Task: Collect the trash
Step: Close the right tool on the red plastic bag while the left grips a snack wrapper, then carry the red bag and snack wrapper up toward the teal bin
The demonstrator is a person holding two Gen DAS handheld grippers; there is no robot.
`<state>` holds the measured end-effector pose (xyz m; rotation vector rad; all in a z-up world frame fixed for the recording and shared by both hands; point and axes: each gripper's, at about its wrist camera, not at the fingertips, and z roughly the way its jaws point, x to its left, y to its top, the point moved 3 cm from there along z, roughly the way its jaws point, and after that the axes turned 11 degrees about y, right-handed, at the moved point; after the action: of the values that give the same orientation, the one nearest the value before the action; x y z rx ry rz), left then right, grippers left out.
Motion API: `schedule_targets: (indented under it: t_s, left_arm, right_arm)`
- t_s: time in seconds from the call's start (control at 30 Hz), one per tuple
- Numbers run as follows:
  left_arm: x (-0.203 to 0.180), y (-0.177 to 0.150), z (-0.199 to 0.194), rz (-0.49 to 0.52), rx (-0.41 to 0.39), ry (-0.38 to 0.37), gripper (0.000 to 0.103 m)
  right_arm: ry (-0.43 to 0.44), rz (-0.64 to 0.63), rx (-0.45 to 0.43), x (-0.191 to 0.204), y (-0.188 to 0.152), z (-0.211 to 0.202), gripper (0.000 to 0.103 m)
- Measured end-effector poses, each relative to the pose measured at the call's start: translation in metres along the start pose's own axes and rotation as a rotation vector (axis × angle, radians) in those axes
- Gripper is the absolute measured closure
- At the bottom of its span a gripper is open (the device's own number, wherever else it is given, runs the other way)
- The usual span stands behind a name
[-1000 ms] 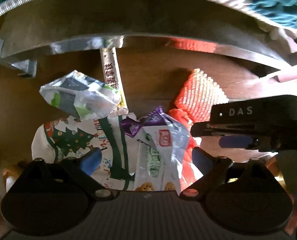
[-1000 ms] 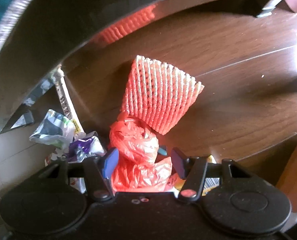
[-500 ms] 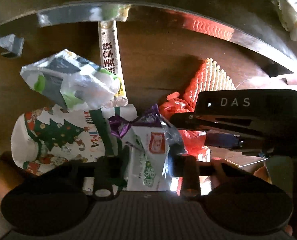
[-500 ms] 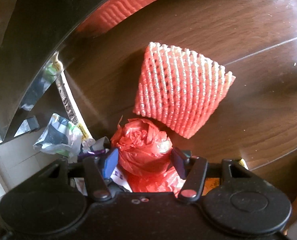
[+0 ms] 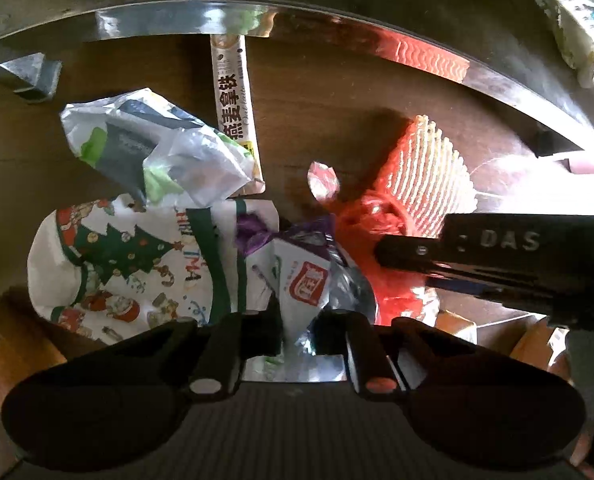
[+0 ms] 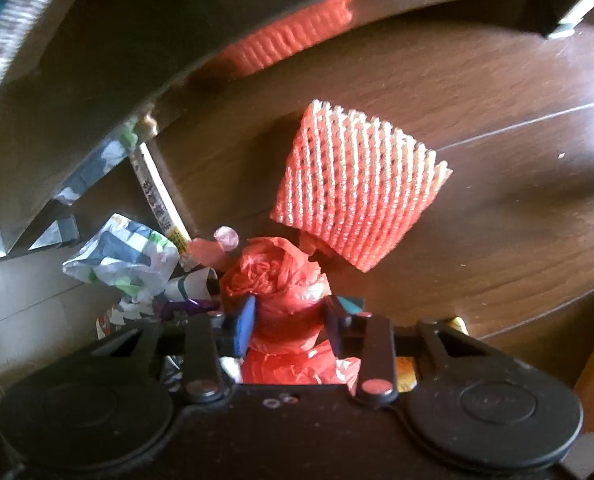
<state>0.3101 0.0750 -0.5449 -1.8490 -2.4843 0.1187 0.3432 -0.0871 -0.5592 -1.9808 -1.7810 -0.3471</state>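
Observation:
Trash lies on a dark wooden floor. My left gripper is shut on a white snack wrapper with a red logo. My right gripper is shut on a crumpled red plastic bag; the bag also shows in the left wrist view, under the right gripper's black body. An orange foam net sleeve lies just beyond the bag.
A Christmas-print paper bag, a crumpled white, green and grey wrapper and a long drink-mix sachet lie at the left. A curved chrome-edged furniture base arcs across the back. Pale tiles adjoin the wood.
My left gripper closed on the white snack wrapper. My right gripper closed on the red plastic bag. Both moved forward over the pile.

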Motion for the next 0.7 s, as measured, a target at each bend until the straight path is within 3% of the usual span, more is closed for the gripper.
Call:
schedule_targets:
  t_s: [0.33, 0.7]
  left_arm:
    - [-0.004, -0.018, -0.066, 0.034, -0.068, 0.011, 0.095]
    - [-0.007, -0.063, -0.193, 0.060, -0.236, -0.069, 0.095]
  right_arm:
    - [0.004, -0.097, -0.071, 0.028, -0.016, -0.078, 0.069]
    - [0.064, -0.192, -0.249, 0.054, -0.076, -0.232, 0.068]
